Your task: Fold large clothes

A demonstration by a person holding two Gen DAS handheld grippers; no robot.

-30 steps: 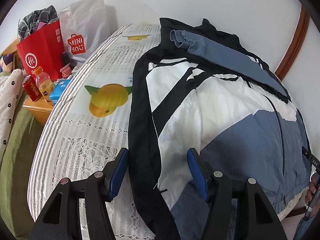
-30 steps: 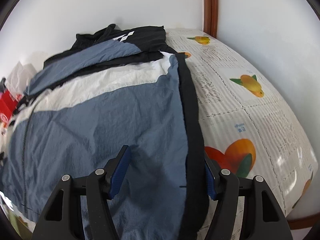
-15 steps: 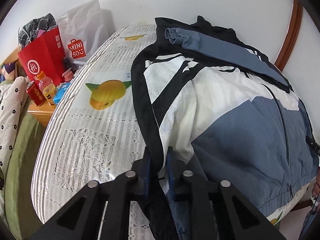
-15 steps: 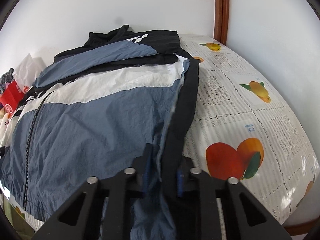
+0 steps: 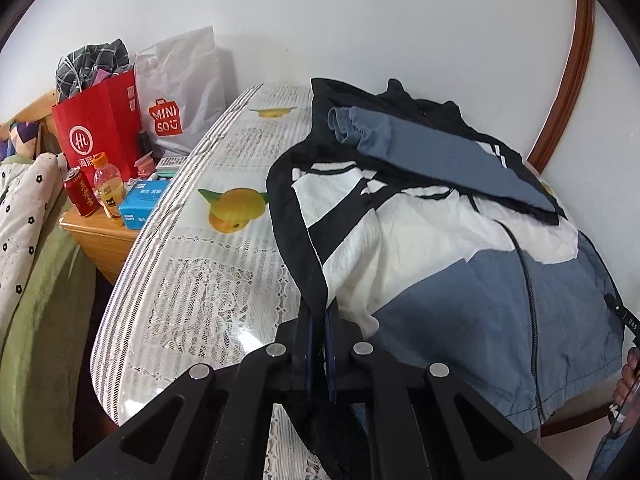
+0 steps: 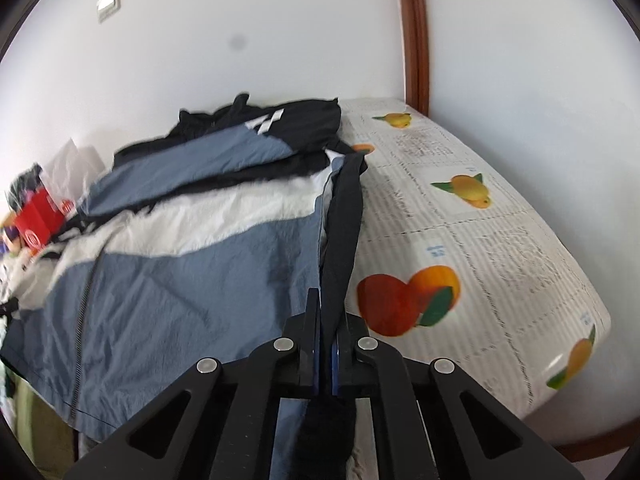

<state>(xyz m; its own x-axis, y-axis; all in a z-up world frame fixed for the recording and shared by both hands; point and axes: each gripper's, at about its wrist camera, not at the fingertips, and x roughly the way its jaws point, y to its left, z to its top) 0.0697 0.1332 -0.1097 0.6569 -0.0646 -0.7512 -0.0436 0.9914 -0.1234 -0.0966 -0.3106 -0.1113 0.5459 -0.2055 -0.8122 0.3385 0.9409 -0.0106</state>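
Note:
A large blue, white and black jacket lies spread on a table with a fruit-print cover, both sleeves folded across its top. My left gripper is shut on the jacket's black left side edge near the hem and holds it raised. In the right wrist view the jacket fills the left half. My right gripper is shut on its black right side edge, also lifted off the cover.
Left of the table a wooden nightstand carries a red can, a drink bottle, a blue box, a red bag and a white Miniso bag. White walls and a brown door frame stand close behind.
Both grippers went from open around the jacket's side edges to shut on them. Both have since risen, lifting the bottom corners off the table.

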